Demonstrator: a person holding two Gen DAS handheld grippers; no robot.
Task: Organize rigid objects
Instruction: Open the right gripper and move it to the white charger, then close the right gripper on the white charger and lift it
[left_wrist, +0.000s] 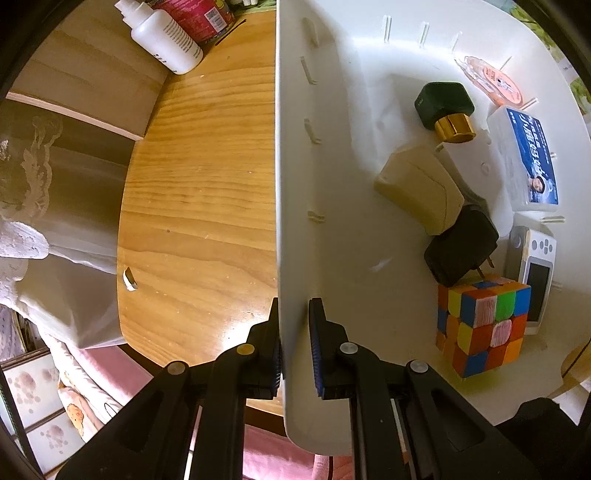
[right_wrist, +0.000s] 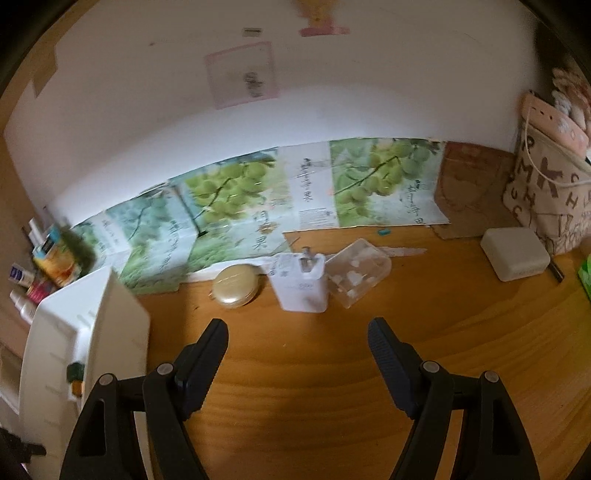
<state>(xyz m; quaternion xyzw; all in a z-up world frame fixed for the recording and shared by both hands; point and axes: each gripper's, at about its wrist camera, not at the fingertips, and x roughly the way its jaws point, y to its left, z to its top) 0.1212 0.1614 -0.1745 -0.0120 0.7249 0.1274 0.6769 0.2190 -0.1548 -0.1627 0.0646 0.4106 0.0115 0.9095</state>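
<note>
My left gripper (left_wrist: 295, 304) points down and is shut on the side wall of a white plastic bin (left_wrist: 291, 184). Inside the bin lie a colour cube (left_wrist: 484, 325), a black charger (left_wrist: 461, 247), a beige box (left_wrist: 421, 188), a green bottle with a gold cap (left_wrist: 443, 103), a blue-labelled box (left_wrist: 528, 158) and a small white handheld device (left_wrist: 535, 273). My right gripper (right_wrist: 297, 328) hangs open above the wooden table with nothing between its fingers. Beyond it lie a white charger (right_wrist: 303, 284), a gold compact (right_wrist: 236, 286) and a clear plastic box (right_wrist: 358, 271). The bin (right_wrist: 118, 321) stands at its left.
A white square box (right_wrist: 515, 253) and a lettered tote bag (right_wrist: 550, 192) sit at the right. Grape-printed cardboard (right_wrist: 240, 206) lines the wall. A white bottle (left_wrist: 166, 37) and a red can (left_wrist: 195, 14) stand beyond the bin. The table edge (left_wrist: 122, 258) runs along the bin's left.
</note>
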